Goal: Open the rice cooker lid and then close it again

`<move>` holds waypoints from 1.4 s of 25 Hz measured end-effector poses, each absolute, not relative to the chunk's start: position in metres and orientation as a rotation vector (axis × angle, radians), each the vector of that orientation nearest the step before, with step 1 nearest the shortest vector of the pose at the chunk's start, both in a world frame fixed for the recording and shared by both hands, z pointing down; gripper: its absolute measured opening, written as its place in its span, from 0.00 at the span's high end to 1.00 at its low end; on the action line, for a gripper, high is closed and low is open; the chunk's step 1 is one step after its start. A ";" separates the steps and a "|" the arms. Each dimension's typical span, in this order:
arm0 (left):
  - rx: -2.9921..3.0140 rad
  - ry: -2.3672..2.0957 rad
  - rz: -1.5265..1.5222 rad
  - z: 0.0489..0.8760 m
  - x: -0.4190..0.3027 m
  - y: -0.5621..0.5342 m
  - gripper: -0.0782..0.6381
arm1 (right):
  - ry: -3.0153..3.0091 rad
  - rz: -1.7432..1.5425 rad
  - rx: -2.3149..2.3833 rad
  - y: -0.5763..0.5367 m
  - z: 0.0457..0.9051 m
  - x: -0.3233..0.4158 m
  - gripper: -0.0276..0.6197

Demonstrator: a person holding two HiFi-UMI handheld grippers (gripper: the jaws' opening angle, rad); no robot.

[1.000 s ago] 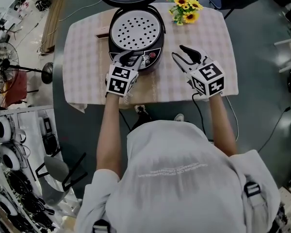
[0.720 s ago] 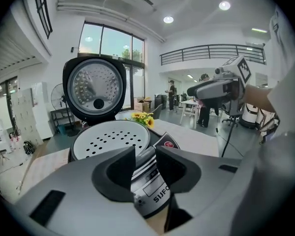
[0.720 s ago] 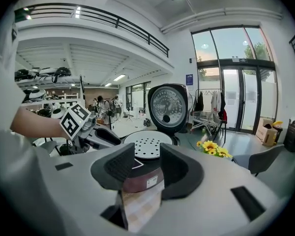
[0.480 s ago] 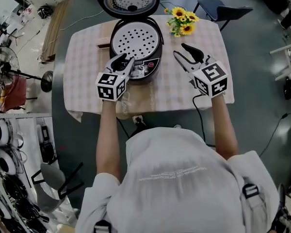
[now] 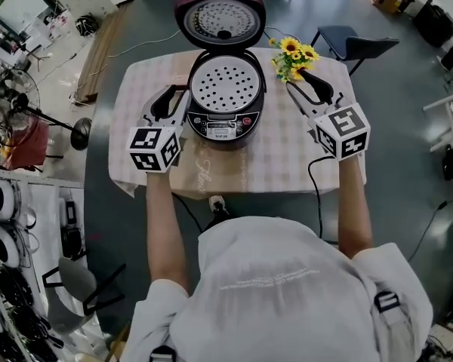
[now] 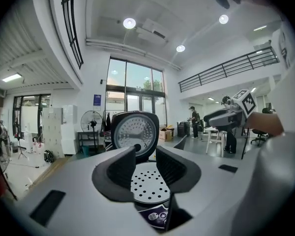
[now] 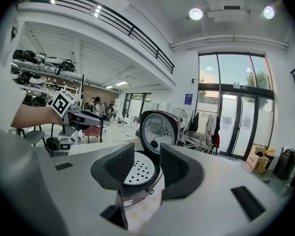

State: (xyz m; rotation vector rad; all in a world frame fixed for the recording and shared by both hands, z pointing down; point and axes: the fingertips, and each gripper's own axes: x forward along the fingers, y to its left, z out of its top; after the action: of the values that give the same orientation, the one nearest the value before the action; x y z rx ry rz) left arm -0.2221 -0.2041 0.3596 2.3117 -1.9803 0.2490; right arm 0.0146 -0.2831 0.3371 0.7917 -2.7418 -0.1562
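Observation:
The dark rice cooker stands on the checked table with its lid swung up and back; a white perforated plate shows inside the pot. My left gripper hovers left of the cooker, jaws apart and empty. My right gripper hovers to the cooker's right, jaws likewise apart with nothing between them. In the left gripper view the raised lid and the plate show beyond the jaws. In the right gripper view the cooker and lid sit ahead of the jaws.
A bunch of yellow flowers stands on the table's back right, close to my right gripper. A chair is behind the table at the right, a fan stand on the floor at the left. A cable hangs off the table's front edge.
Both grippers have risen off the table front; the left one moved from in front of the cooker's panel out to its left side. The lid stays up.

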 end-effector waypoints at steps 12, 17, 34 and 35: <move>2.290 -1.984 0.278 0.353 -0.251 -0.193 0.70 | -2.741 -0.160 0.795 -0.292 0.332 -0.008 0.68; 2.285 -1.974 0.288 0.360 -0.270 -0.199 0.70 | -2.721 -0.133 0.788 -0.298 0.339 -0.024 0.68; 2.461 -1.727 0.305 0.377 -0.330 -0.247 0.70 | -2.606 -0.117 1.062 -0.312 0.323 -0.061 0.69; 2.471 -1.714 0.306 0.377 -0.331 -0.250 0.70 | -2.601 -0.105 1.074 -0.311 0.324 -0.061 0.69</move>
State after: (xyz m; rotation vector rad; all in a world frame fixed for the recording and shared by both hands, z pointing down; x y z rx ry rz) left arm -0.3308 -0.2500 0.3769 2.4705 -1.7140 0.3060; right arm -0.0614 -0.3110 0.3241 1.0742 -2.6007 -0.1054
